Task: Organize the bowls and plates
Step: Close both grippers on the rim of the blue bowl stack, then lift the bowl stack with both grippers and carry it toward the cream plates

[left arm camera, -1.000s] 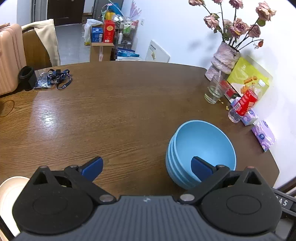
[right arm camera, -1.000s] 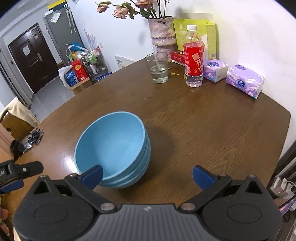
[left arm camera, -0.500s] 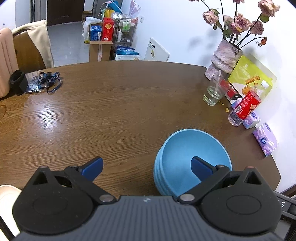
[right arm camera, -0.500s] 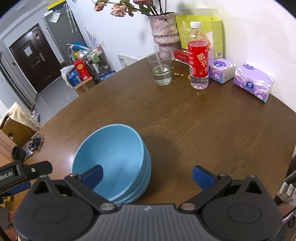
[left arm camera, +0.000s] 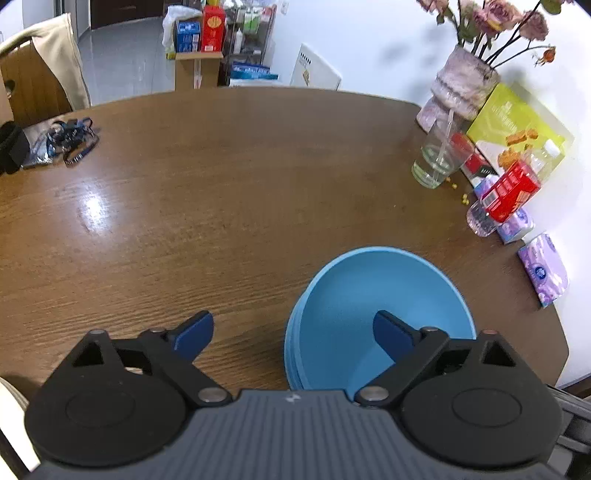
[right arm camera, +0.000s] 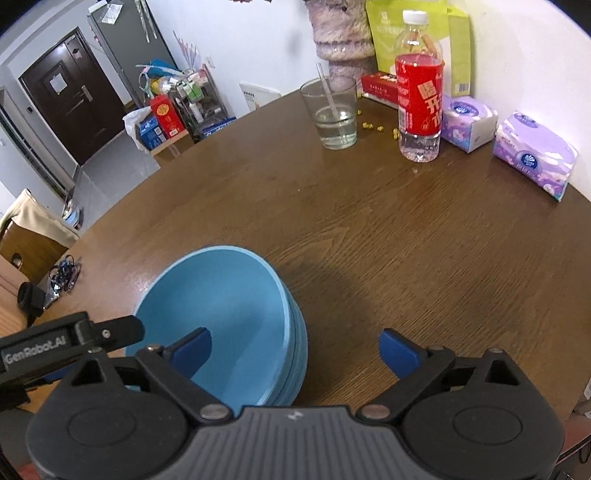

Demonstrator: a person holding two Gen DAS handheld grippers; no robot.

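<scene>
— Where does the bowl stack [right arm camera: 236,317] sit?
— On the surface [right arm camera: 388,236], at its near side, with the left gripper [left arm camera: 293,334] and the right gripper [right arm camera: 295,349] straddling opposite rims.
— And behind it?
— Along the far edge by the wall: a glass [right arm camera: 332,114], a bottle [right arm camera: 419,98] just right of it, then two tissue packs [right arm camera: 533,155]. A vase [right arm camera: 341,33] stands behind the glass.
— To the left?
— A lanyard bundle [left arm camera: 70,138] lies well apart, near a chair [left arm camera: 40,74].

- The right tool [right arm camera: 294,347] is hanging spread wide over a stack of blue bowls [right arm camera: 229,317] sitting on the brown counter [right arm camera: 388,236].
- The left tool [right arm camera: 110,330] is reaching toward the stack's left rim.
- A glass [right arm camera: 334,114] and red-labelled bottle [right arm camera: 419,99] are standing well beyond.
</scene>
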